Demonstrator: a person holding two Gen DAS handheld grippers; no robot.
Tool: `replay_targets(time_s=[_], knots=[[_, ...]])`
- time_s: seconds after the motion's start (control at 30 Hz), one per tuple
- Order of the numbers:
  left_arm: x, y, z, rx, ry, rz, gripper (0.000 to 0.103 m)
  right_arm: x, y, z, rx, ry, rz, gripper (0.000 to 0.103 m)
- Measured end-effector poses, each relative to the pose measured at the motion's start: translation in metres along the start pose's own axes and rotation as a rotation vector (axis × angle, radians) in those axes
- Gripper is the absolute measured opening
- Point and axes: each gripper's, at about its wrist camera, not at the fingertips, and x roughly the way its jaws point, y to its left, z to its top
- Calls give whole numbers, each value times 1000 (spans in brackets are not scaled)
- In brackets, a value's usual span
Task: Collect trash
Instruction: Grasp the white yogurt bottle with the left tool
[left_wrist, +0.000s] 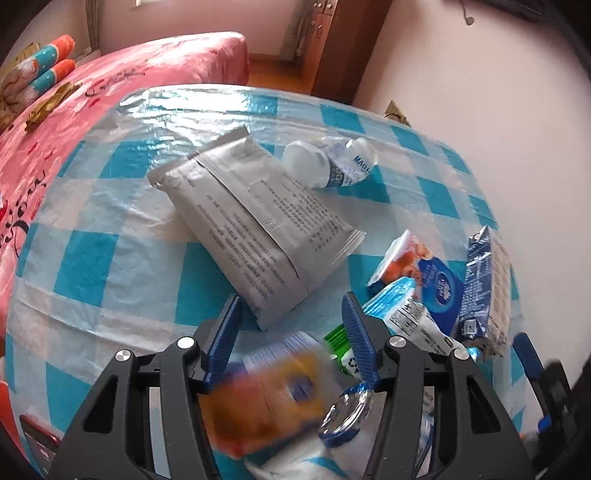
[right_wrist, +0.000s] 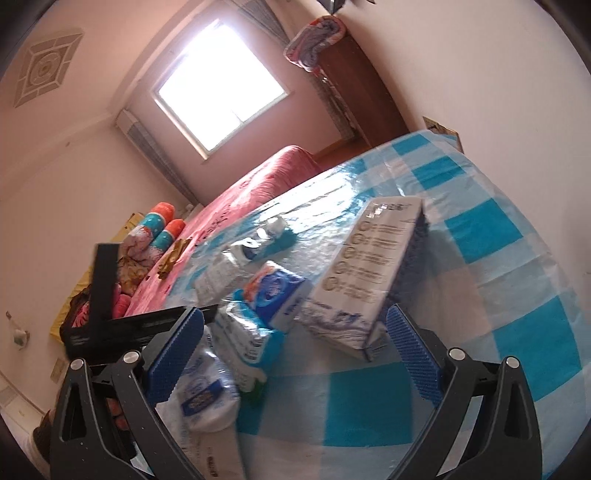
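Trash lies on a table with a blue-and-white check cloth (left_wrist: 110, 258). In the left wrist view a silver foil pouch (left_wrist: 258, 229) lies just ahead of my left gripper (left_wrist: 291, 299), and a crushed plastic bottle (left_wrist: 325, 162) lies beyond it. The left jaws stand apart. A blurred orange packet (left_wrist: 266, 391) sits low between the finger bases and does not span the gap. My right gripper (right_wrist: 295, 310) is wide open and faces a pile: a white milk carton (right_wrist: 369, 266), a blue tissue pack (right_wrist: 277, 295), crumpled wrappers (right_wrist: 247, 332) and a clear plastic cup (right_wrist: 207, 391).
A dark blue carton (left_wrist: 480, 288), a light blue wrapper (left_wrist: 399, 306) and a green packet (left_wrist: 340, 343) crowd the table's right side. A pink bed (left_wrist: 147, 74) borders the table at the left. A red phone (left_wrist: 37, 443) lies at the near left corner. A wooden wardrobe (right_wrist: 362, 85) stands behind.
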Motion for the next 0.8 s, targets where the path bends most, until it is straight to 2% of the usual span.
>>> replay_targets(time_s=[0.1, 0.17, 0.27, 0.33, 0.47, 0.57, 0.7, 0.73, 0.77, 0.8], knots=[[-13, 6, 1, -6, -36, 7, 61, 7, -9, -2, 14, 34, -7, 98], [-29, 7, 2, -1, -74, 43, 66, 10, -13, -2, 31, 47, 7, 98], [-56, 5, -6, 20, -115, 77, 67, 12, -18, 0, 51, 53, 15, 98], [-72, 3, -16, 7, -109, 73, 67, 12, -24, 2, 79, 52, 30, 98], [-93, -8, -41, 1, -97, 18, 67, 10, -32, 6, 111, 45, 33, 98], [-92, -20, -59, -9, -64, -25, 67, 11, -32, 8, 104, 43, 26, 98], [-83, -37, -74, -12, -26, -21, 67, 15, -28, 11, 74, 35, 2, 96], [-78, -40, -76, -12, -13, -15, 67, 16, -28, 12, 68, 33, -8, 94], [-74, -42, -77, -17, -4, -11, 67, 18, -27, 13, 62, 31, -20, 86], [-70, -43, -77, -25, 3, -8, 67, 19, -27, 14, 59, 33, -34, 83]])
